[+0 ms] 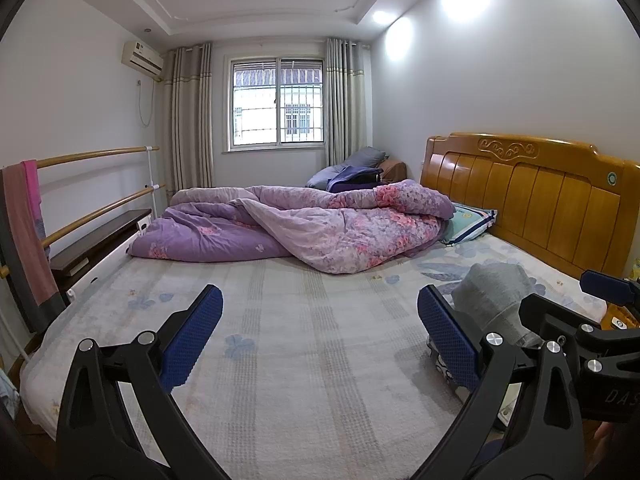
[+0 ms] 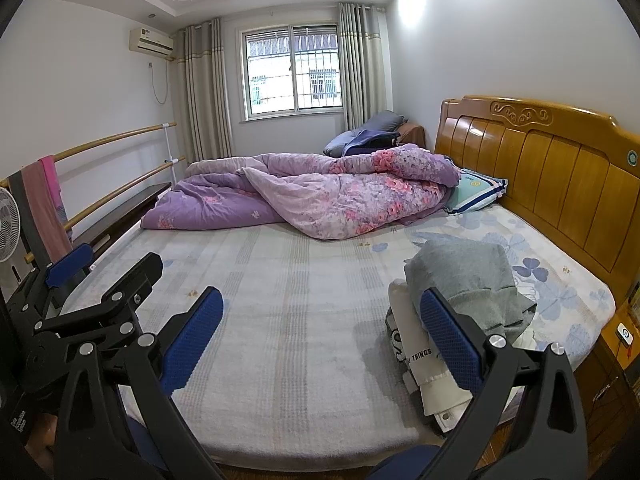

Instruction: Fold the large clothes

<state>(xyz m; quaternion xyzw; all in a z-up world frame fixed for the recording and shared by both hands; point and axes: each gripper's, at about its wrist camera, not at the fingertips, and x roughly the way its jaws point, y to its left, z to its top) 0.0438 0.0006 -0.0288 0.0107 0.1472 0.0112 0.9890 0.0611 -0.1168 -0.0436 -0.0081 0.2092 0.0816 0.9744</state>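
Note:
A pile of clothes lies on the bed's near right side: a grey garment (image 2: 468, 276) on top of a white garment (image 2: 424, 364) with black print. The grey garment also shows in the left wrist view (image 1: 494, 294). My left gripper (image 1: 320, 340) is open and empty above the bed sheet (image 1: 300, 360), left of the pile. My right gripper (image 2: 322, 340) is open and empty, its right finger in front of the pile. The right gripper shows at the right edge of the left wrist view (image 1: 592, 320); the left gripper shows at the left of the right wrist view (image 2: 92, 304).
A crumpled purple floral quilt (image 2: 320, 188) lies across the far side of the bed, with a pillow (image 2: 476, 192) by the wooden headboard (image 2: 552, 172). Wooden rails (image 2: 120, 176) with hanging towels (image 2: 48, 208) stand left. A fan (image 2: 8, 224) is at far left.

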